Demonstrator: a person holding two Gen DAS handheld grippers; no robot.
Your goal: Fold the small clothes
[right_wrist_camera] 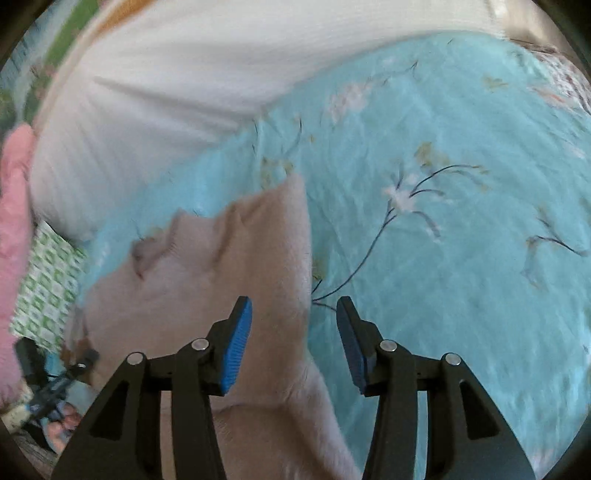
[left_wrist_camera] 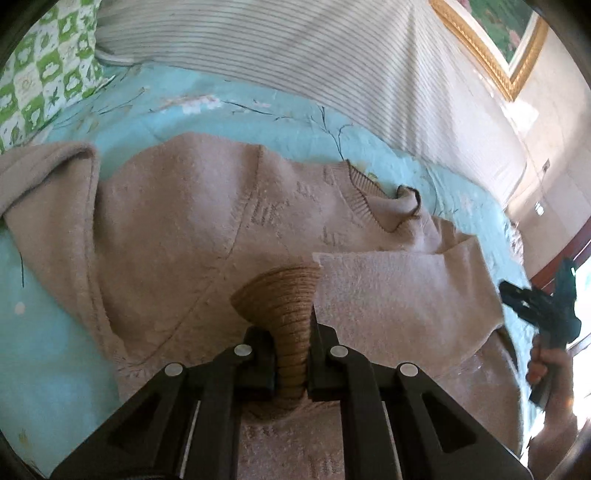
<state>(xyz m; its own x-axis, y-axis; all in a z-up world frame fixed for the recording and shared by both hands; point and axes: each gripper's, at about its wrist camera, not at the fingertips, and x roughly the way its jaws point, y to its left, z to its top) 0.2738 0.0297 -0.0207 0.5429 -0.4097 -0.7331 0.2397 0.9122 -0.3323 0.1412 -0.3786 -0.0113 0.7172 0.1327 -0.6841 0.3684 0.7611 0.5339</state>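
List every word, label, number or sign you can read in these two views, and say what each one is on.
None can be read.
The beige sweater has knitted letter-like motifs across its front, too faint to make out.
The green checked fabric carries small pictures only, no words that can be read.
The framed picture on the wall shows a painted scene, no text.
The blue bedsheet has a flower print only.

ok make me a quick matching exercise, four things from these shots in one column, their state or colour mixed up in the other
1. left tongs
2. right tongs
3. bedsheet
4. sweater

a. turquoise with flower sprigs
b. open, nothing between them
c. beige knit, spread on the bed
d. shut on the ribbed cuff

Pairs: 1-d, 2-b, 3-a, 4-c
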